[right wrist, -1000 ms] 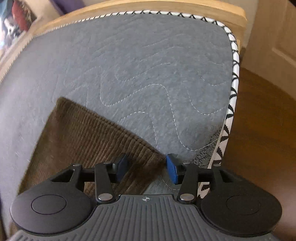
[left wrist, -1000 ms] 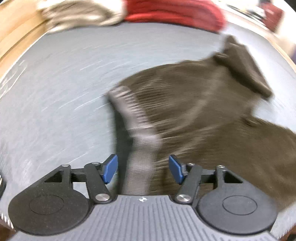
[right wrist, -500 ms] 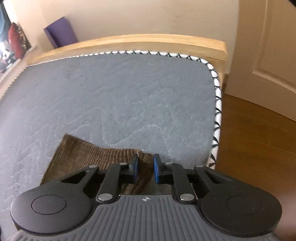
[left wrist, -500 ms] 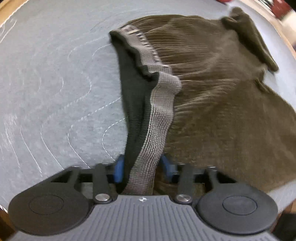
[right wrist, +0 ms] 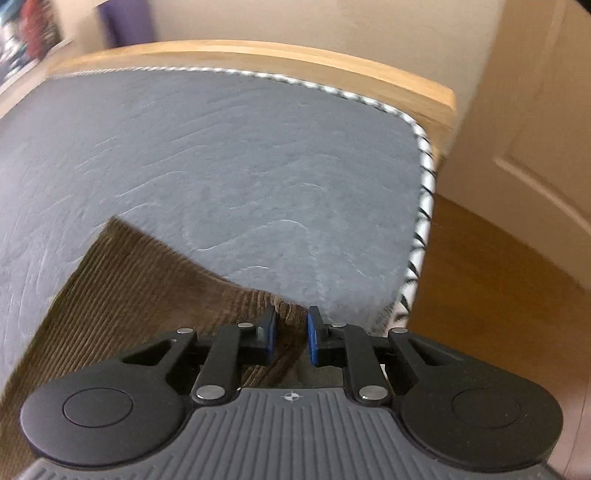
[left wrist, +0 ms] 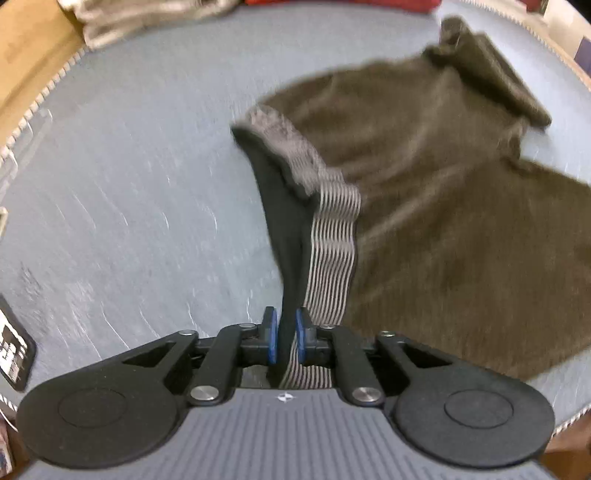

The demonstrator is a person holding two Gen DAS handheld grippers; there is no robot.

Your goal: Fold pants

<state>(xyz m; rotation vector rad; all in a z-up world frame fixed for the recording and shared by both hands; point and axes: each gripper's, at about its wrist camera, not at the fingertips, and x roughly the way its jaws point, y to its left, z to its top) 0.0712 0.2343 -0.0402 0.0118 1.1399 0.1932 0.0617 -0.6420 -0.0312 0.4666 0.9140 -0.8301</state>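
Observation:
Brown corduroy pants (left wrist: pixel 436 206) lie spread on a grey quilted mattress (left wrist: pixel 129 192). Their grey ribbed waistband (left wrist: pixel 332 236) runs from the middle of the left wrist view down into my left gripper (left wrist: pixel 285 341), which is shut on it and lifts that end. In the right wrist view a pant leg (right wrist: pixel 140 280) lies at lower left, and my right gripper (right wrist: pixel 290 339) is shut on its corner near the mattress's right edge. The far leg's hem (left wrist: pixel 491 81) is folded over at the upper right.
A heap of beige clothes (left wrist: pixel 147 14) and red clothes (left wrist: pixel 343 3) lies at the mattress's far end. A dark flat object (left wrist: pixel 14 347) sits at the left edge. A wooden bed frame (right wrist: pixel 258 55) rims the mattress; wood floor (right wrist: pixel 498 277) and a door (right wrist: pixel 546 110) lie to the right.
Both grippers went from open to shut, the left on the waistband and the right on the leg corner. Both have since lifted and pulled the fabric back, showing more of the mattress.

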